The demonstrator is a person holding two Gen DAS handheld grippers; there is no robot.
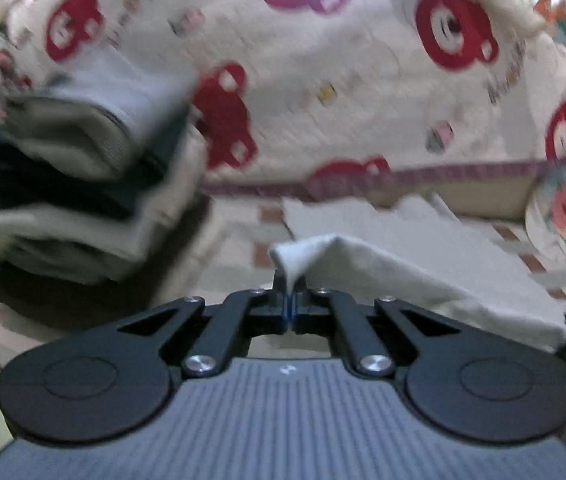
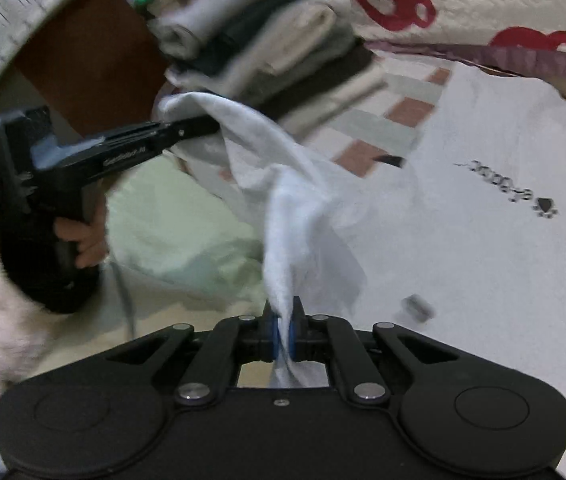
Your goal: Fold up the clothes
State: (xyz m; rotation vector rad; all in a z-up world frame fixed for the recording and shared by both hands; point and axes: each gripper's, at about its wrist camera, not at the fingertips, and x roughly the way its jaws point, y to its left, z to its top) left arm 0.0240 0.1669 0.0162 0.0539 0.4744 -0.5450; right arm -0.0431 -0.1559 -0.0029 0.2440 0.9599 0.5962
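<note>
A cream quilt [image 1: 323, 92] printed with red and purple shapes is seen filling the far side of the left wrist view, from ten to two o'clock. Below it a checked bedsheet [image 1: 251, 236] is spread. On that sheet a white T-shirt [image 2: 503, 240] with small dark lettering is laid, taking up the right wrist view from one to four o'clock. A stack of folded clothes [image 1: 79, 168] in grey, cream and black is seen at nine o'clock in the left wrist view, beside the T-shirt. The left gripper [image 1: 289, 280] is closed on a corner of the white fabric, its jaws pinched together on the cloth. The right gripper [image 2: 282, 316] is likewise clamped on a raised fold of the T-shirt, the fabric being stretched between both grippers.
</note>
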